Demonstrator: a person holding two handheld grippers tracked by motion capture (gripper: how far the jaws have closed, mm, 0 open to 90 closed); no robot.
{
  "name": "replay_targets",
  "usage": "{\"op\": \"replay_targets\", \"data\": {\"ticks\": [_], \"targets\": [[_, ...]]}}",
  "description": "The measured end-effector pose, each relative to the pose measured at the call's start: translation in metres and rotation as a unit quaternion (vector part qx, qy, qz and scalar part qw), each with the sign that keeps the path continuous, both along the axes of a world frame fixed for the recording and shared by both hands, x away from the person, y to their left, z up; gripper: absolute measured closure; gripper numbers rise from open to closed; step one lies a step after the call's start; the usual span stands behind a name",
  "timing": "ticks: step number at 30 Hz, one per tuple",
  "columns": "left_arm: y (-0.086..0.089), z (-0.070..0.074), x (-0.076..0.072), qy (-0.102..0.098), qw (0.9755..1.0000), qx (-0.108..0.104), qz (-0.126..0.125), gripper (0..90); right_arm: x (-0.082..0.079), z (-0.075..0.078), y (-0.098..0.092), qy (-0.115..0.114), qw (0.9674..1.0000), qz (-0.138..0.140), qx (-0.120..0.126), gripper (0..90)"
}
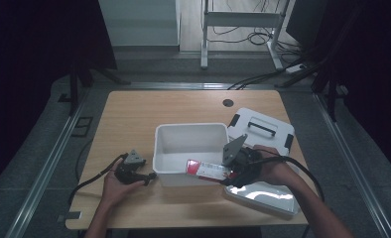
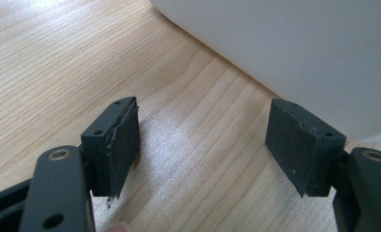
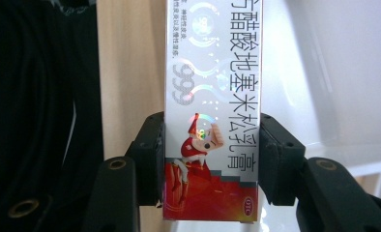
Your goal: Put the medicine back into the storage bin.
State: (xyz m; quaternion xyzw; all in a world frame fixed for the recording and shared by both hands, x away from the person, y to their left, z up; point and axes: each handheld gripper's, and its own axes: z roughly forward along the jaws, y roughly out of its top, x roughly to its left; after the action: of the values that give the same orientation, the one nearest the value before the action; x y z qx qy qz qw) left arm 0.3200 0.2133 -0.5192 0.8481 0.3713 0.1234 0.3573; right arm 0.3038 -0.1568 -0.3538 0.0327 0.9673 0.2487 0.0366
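Gripping a printed carton (image 3: 212,121), right tongs (image 3: 210,159) clamped, left tongs (image 2: 203,145) apart beside white bin (image 2: 295,53).

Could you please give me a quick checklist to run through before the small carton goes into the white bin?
1. Grip: right tool pinches the carton from both sides. Ok.
2. Bin open, lid lying behind it to the right. Ok.
3. Space inside the bin: what shows of its inside looks bare. Ok.
4. Carton above the opening: it sits at the bin's front edge, not over it. Not ok.
5. Left tool out of the way: open, on the table left of the bin. Ok.
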Motion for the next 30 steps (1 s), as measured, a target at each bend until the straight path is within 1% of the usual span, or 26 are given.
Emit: {"op": "replay_targets", "data": {"ticks": [3,5,7,8,9,10,11,12,13,15,16,17,18,19,20,22,25,26,30], "targets": [[0.0,0.0,-0.001,0.0,1.0,0.0,0.001,28.1,0.01,0.006,-0.003,-0.007,0.9999,-0.007,0.004,50.9],[0.0,0.0,-0.001,-0.001,1.0,0.001,0.001,28.1,0.013,0.007,-0.003,-0.008,0.9999,-0.008,0.004,50.9],[0.0,0.0,-0.001,-0.002,1.0,0.002,0.002,28.1,0.022,0.011,-0.003,-0.012,0.9999,-0.008,0.002,50.9],[0.0,0.0,-0.002,-0.002,1.0,0.0,0.002,28.1,0.026,0.012,-0.002,-0.012,0.9999,-0.008,0.003,50.9],[0.0,0.0,-0.002,-0.002,1.0,0.0,0.002,28.1,0.026,0.012,-0.002,-0.012,0.9999,-0.008,0.003,50.9],[0.0,0.0,-0.002,-0.001,1.0,0.0,0.001,28.1,0.033,0.014,-0.002,-0.014,0.9998,-0.012,0.003,50.9],[0.0,0.0,-0.002,-0.001,1.0,0.0,0.001,28.1,0.033,0.014,-0.002,-0.014,0.9998,-0.012,0.003,50.9],[0.0,0.0,-0.002,-0.002,1.0,0.001,0.001,28.1,0.039,0.015,-0.001,-0.014,0.9998,-0.014,0.002,50.9],[0.0,0.0,-0.002,-0.002,1.0,0.001,0.001,28.1,0.039,0.015,-0.001,-0.014,0.9998,-0.014,0.002,50.9],[0.0,0.0,-0.002,-0.002,1.0,0.001,0.001,28.1,0.045,0.016,0.0,-0.018,0.9998,-0.013,0.003,50.9],[0.0,0.0,-0.002,-0.003,1.0,0.002,0.001,28.1,0.051,0.016,0.001,-0.017,0.9998,-0.011,0.003,50.9],[0.0,0.0,-0.002,-0.003,1.0,0.002,0.001,28.1,0.051,0.016,0.001,-0.017,0.9998,-0.011,0.003,50.9],[0.0,0.0,-0.002,-0.003,1.0,0.002,0.0,28.1,0.057,0.016,0.003,-0.018,0.9998,-0.011,0.003,51.0],[0.0,0.0,-0.002,-0.003,1.0,0.002,0.0,28.1,0.057,0.016,0.003,-0.018,0.9998,-0.011,0.003,51.0],[0.0,0.0,-0.002,-0.003,1.0,0.002,0.0,28.1,0.063,0.014,0.004,-0.015,0.9998,-0.012,-0.001,51.0],[0.0,0.0,-0.002,-0.003,1.0,0.002,0.0,28.1,0.066,0.013,0.004,-0.016,0.9998,-0.011,-0.003,51.0],[0.0,0.0,-0.002,-0.003,1.0,0.002,0.0,28.1,0.073,0.007,0.008,-0.014,0.9998,-0.011,-0.012,51.0],[0.0,0.0,-0.002,-0.003,1.0,0.002,0.0,28.1,0.076,0.004,0.011,-0.01,0.9998,-0.006,-0.013,51.0],[0.0,0.0,-0.002,-0.004,1.0,0.002,0.0,28.1,0.079,0.001,0.016,-0.008,0.9998,0.0,-0.018,51.0]]}}
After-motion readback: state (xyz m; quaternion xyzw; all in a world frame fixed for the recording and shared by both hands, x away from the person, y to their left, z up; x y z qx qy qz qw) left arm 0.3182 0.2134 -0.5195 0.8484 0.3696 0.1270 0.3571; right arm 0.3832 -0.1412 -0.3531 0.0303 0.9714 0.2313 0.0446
